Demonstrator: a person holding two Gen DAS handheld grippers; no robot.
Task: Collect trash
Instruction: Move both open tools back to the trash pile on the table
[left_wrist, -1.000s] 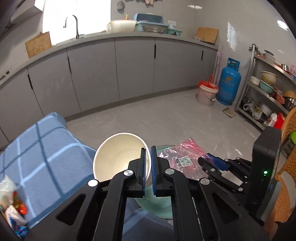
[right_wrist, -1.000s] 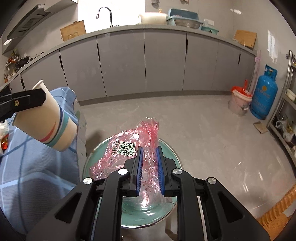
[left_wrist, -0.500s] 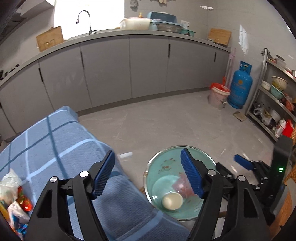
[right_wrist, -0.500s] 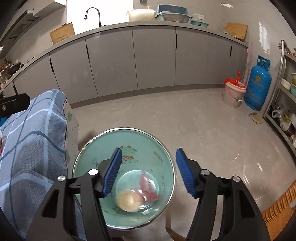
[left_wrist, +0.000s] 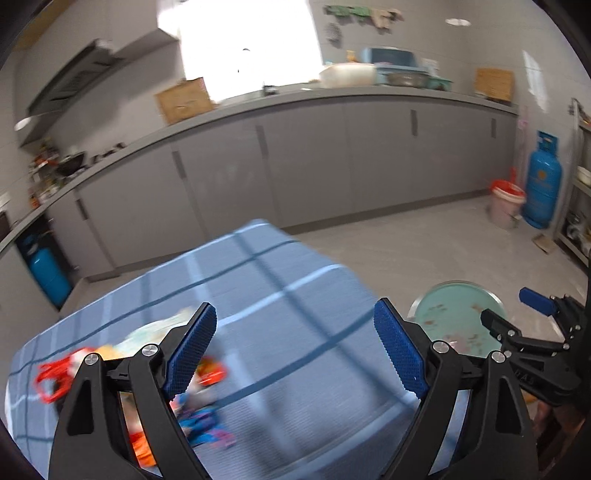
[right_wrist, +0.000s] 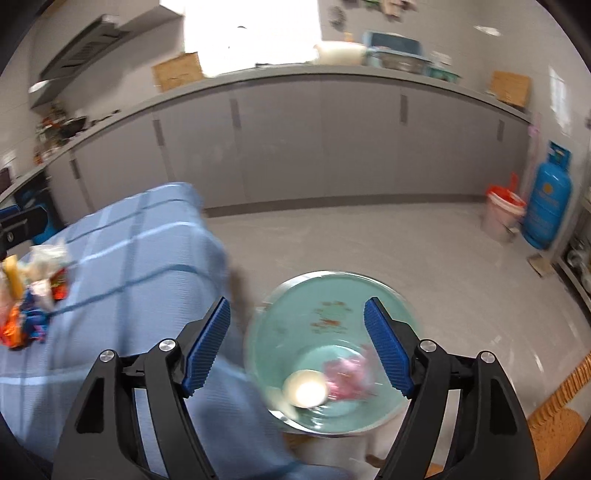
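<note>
The left gripper (left_wrist: 295, 343) has its blue fingers (left_wrist: 190, 350) spread wide, and nothing is between them. Its jaws have just been opening. It hangs over the bench (left_wrist: 295, 295), which is covered with a blue checked cloth. A heap of trash (left_wrist: 177, 373) lies on the cloth, low on the left, just beside the left finger. The heap is blurry, but there are red, orange, white and blue wrappers in it.

The right gripper (right_wrist: 297, 343) is wide open too, and it holds nothing. Its jaws have also just been opening. It hangs over a green basin (right_wrist: 332, 306) that sits low beside the bench, by the cloth's hanging edge. A paper cup (right_wrist: 304, 393) lies at the bottom of the basin. A crumpled pink plastic bag (right_wrist: 349, 378) lies right beside the cup and touches it. Both are free of the fingers.

In the right wrist view, the trash heap is far to the left on the cloth, well apart from the basin. In the left wrist view, the basin shows at the right, past the corner of the bench, with the other gripper partly in front of it.

Behind is a long grey kitchen counter (left_wrist: 332, 103), with a blue gas bottle (left_wrist: 545, 184) and a pink bucket (left_wrist: 506, 205) standing on the floor (left_wrist: 424, 251).
</note>
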